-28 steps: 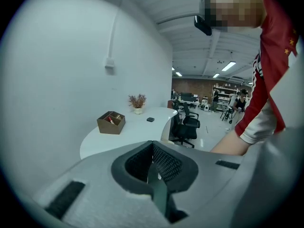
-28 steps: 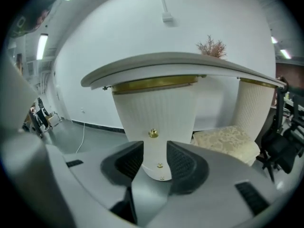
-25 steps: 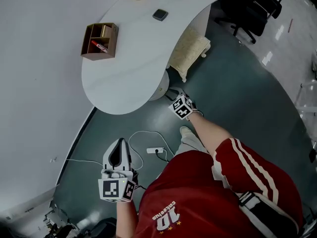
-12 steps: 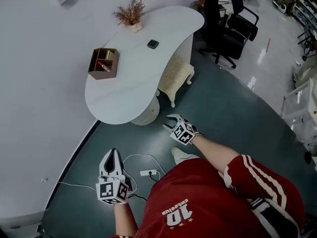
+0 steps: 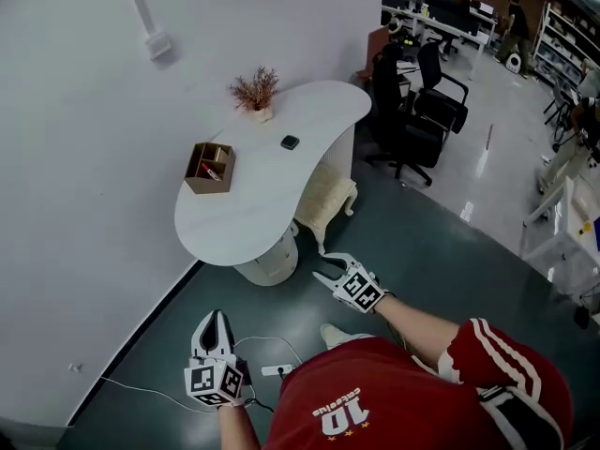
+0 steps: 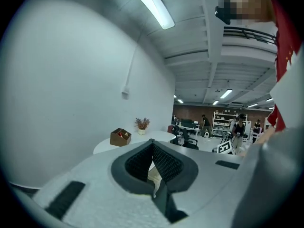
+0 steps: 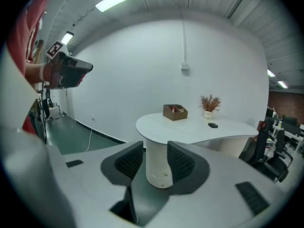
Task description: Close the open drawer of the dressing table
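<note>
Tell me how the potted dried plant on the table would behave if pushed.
The plant is probably light: thin dry sprigs in a small pot. The sprigs spread wider than the pot, so a high push would likely tip it; a low one might slide it across the smooth table. The sprigs look brittle and could snap.

Office: swivel chairs, desks

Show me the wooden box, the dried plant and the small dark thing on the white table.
wooden box (image 5: 201, 187): head view, on its near side wall.
dried plant (image 5: 255, 88): head view, on its reddish sprigs.
small dark thing (image 5: 290, 142): head view, on its top face.
</note>
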A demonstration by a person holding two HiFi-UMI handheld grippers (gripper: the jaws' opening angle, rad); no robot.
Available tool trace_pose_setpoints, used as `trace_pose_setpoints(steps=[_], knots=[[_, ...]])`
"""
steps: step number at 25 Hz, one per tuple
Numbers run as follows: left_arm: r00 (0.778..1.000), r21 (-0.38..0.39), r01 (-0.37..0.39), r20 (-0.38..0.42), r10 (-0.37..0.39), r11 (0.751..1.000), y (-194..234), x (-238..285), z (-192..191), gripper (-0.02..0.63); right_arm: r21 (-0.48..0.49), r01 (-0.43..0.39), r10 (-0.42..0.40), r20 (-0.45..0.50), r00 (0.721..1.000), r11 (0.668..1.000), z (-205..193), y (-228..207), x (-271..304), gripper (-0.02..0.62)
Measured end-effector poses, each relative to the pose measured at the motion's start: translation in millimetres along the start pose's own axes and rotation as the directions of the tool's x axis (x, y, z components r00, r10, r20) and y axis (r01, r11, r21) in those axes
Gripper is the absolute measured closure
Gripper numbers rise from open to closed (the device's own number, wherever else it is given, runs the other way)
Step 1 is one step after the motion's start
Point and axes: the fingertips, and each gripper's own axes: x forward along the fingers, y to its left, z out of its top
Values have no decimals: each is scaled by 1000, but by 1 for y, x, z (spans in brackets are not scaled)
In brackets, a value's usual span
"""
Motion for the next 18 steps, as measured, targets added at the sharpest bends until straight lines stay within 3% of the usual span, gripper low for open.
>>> trace_pose_setpoints(steps=[6,10,18], knots=[[997,95,65,27,-68,993,-18,-29,18,606,33,45,-47,79,996,998,56,17,-51,434],[988,102,132,63,-139,986,-32,-47,28,607,49,65,-70,119,990,997,89,30,-87,442],[979,123,154,118,-169,980,-53,-72,53,606,104,143,-164,235,958,984,152,48,-166,435]])
